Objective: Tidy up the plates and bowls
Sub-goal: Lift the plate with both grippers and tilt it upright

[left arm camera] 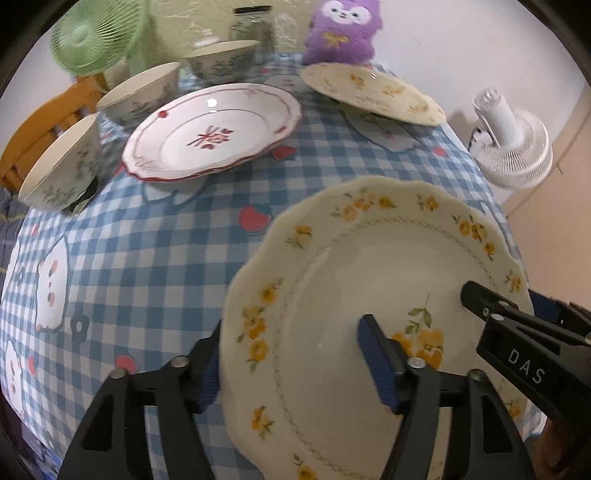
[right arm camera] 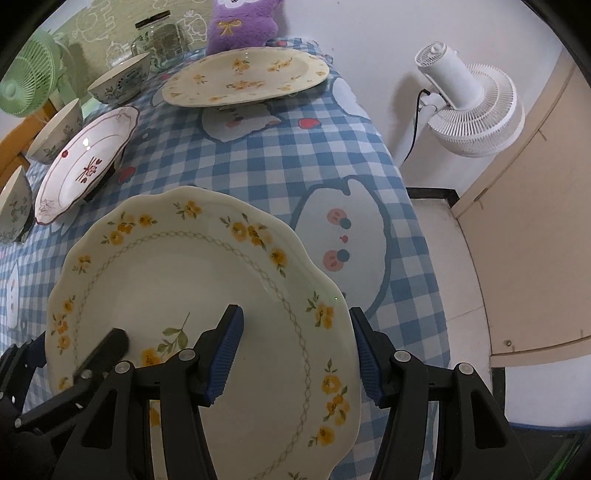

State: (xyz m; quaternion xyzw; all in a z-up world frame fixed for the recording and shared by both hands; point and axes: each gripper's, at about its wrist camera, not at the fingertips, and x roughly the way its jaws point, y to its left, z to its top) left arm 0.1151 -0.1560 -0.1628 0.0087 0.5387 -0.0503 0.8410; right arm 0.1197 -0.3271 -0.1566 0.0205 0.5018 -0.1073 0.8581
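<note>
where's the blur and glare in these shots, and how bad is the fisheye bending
Left wrist view: far bowls and jar are soft, glare spot on the red-trimmed plate, table edge bows. Right wrist view: sharper, glare on that plate, cabinet edge curves.

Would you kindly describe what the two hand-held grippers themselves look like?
Both are alike. The left hand-held gripper has black, angular plastic fingers with triangular cut-outs, silver round screw heads and ribbed blue pads. The right hand-held gripper matches it, and its side carries white letters "DAS". No cables or sleeves show.
</note>
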